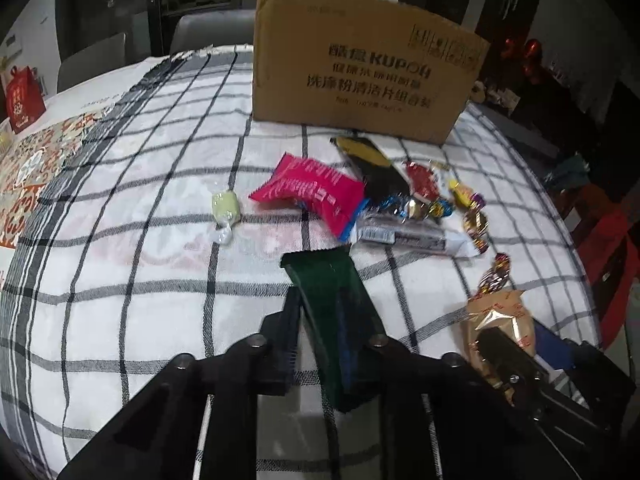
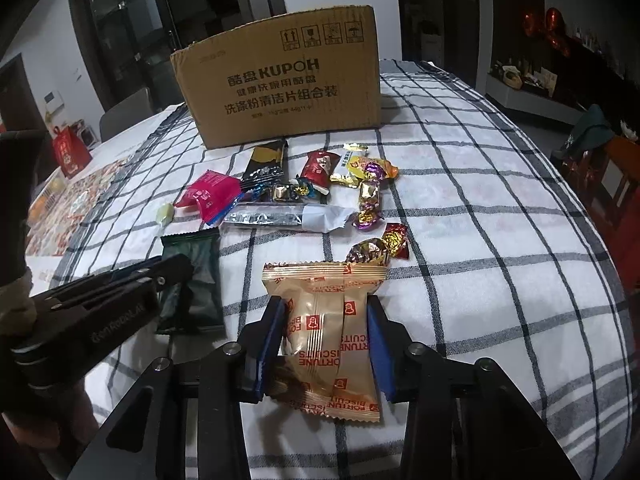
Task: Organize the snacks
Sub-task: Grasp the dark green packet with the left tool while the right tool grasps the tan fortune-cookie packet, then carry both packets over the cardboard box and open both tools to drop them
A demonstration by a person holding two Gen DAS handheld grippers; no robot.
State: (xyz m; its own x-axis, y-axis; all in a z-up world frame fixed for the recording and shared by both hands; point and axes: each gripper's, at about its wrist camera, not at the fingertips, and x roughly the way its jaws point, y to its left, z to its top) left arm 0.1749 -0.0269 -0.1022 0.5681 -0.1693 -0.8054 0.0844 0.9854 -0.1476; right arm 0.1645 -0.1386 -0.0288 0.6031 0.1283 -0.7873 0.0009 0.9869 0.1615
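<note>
A: From the left wrist, we see our left gripper (image 1: 320,332) clenched on the dark green packet (image 1: 320,280). The packet's long axis runs straight out along the fingers, its crimped far end aimed at the cardboard box (image 1: 360,68) across the checked cloth (image 1: 140,260).

B: And the box lies dead ahead of us, beyond the pink packet (image 1: 312,192) and the heap of sweets?

A: Yes, ahead and a little to the right. Our right gripper (image 1: 516,356) shows at the lower right edge, with tan wrapper at its tip.

B: From the right wrist, our right gripper (image 2: 326,340) grasps the tan biscuit packet (image 2: 324,328), a blue pad on each side. Its long axis also lies along the fingers.

A: Which hand sits nearer the box (image 2: 280,80)?

B: We cannot tell; both look similar. The left gripper (image 2: 176,280) sits just beside us, on the green packet (image 2: 196,276). We judge both loads must travel forward over the loose sweets.
</note>
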